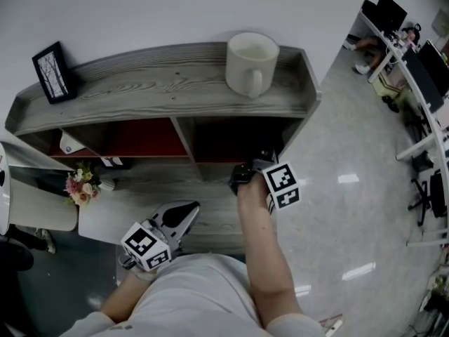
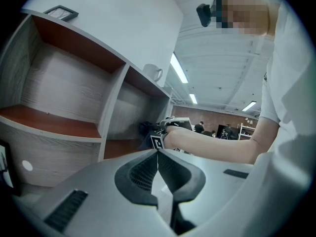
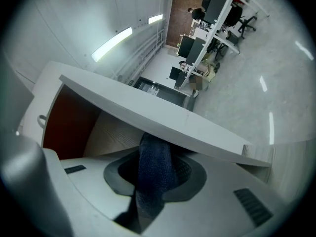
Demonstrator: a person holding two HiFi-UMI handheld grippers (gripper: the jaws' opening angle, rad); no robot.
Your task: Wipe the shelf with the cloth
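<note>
The grey wooden shelf (image 1: 140,83) has two red-backed compartments under its top board. My right gripper (image 1: 244,176) reaches into the right compartment and is shut on a dark blue cloth (image 3: 154,174), which hangs between its jaws under a shelf board (image 3: 163,117). In the left gripper view the cloth (image 2: 146,129) shows as a dark bundle at the mouth of that compartment. My left gripper (image 1: 181,218) is held back near the person's body, below the shelf. Its jaws are shut on nothing, and their tips (image 2: 158,152) meet.
A white mug (image 1: 250,63) stands on the top board at the right and a black picture frame (image 1: 53,72) at the left. A small flower bunch (image 1: 79,185) sits at the lower left. Office desks with monitors (image 1: 414,55) stand at the far right.
</note>
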